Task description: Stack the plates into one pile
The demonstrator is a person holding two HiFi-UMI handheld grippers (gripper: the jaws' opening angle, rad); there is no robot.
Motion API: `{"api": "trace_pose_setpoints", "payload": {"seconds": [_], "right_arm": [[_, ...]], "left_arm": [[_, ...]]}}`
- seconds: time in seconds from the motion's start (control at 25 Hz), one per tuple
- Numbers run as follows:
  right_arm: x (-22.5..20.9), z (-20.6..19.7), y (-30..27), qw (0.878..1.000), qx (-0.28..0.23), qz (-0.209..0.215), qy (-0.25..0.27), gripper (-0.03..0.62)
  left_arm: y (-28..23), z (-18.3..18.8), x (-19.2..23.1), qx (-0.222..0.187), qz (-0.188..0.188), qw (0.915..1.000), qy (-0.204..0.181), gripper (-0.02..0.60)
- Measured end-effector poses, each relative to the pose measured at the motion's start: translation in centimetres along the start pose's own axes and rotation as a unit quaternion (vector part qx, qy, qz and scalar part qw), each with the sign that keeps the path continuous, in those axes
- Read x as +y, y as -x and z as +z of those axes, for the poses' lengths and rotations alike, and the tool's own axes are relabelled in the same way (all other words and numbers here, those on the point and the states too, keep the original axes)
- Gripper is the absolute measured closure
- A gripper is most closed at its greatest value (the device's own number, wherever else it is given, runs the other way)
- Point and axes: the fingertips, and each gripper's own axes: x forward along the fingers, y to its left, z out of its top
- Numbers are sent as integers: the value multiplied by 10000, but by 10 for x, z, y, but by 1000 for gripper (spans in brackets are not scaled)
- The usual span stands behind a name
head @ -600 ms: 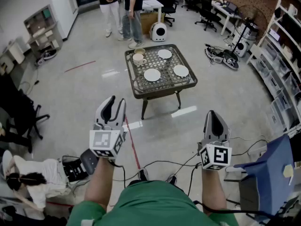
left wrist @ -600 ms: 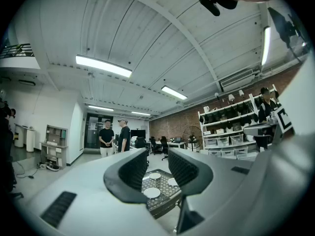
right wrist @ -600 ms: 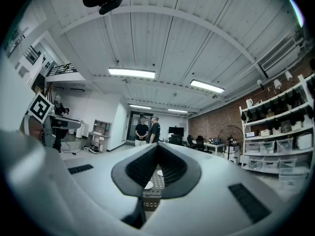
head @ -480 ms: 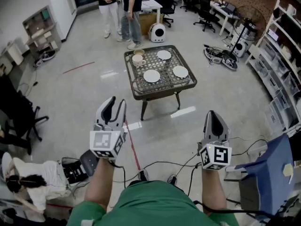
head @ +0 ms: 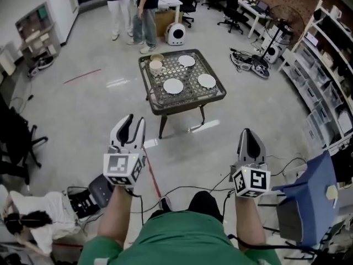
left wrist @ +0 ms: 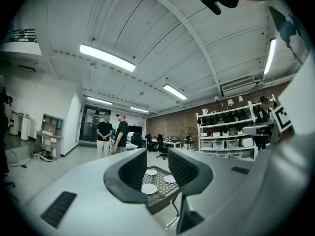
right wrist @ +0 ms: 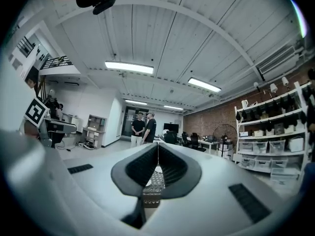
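Note:
Three white plates lie apart on a dark lattice-top table (head: 160, 105) far ahead: one at the back (head: 186, 61), one in the middle (head: 173, 85), one at the right (head: 207, 80). The left gripper view shows the same plates (left wrist: 149, 188) small and distant between its jaws. My left gripper (head: 134, 119) is held level and open with nothing in it, well short of the table. My right gripper (head: 249, 132) is level beside it, its jaws shut on nothing (right wrist: 158, 154).
A beige bowl and cup (head: 156, 65) stand at the table's back left corner. Two people (head: 132, 10) stand beyond the table near a white round device (head: 175, 35). Cables (head: 182, 191) run across the floor. A blue chair (head: 314, 203) is at the right and shelves (head: 331, 54) line the right wall.
The table and the room have shifted up and to the left in the head view. A dark knee now shows below. Both grippers keep their place in the view.

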Motion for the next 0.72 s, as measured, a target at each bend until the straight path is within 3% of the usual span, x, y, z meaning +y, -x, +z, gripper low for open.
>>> {"api": "trace_pose_setpoints", "payload": {"seconds": [0.32, 0.72], "right_arm": [[1, -4, -23, 10000, -34, -51, -26, 569], [-53, -41, -127, 9983, -92, 99, -565, 569]], "left_arm": [[-22, -9, 9, 85, -89, 9999, 21, 437], [-138, -26, 0, 245, -86, 9996, -102, 437]]}}
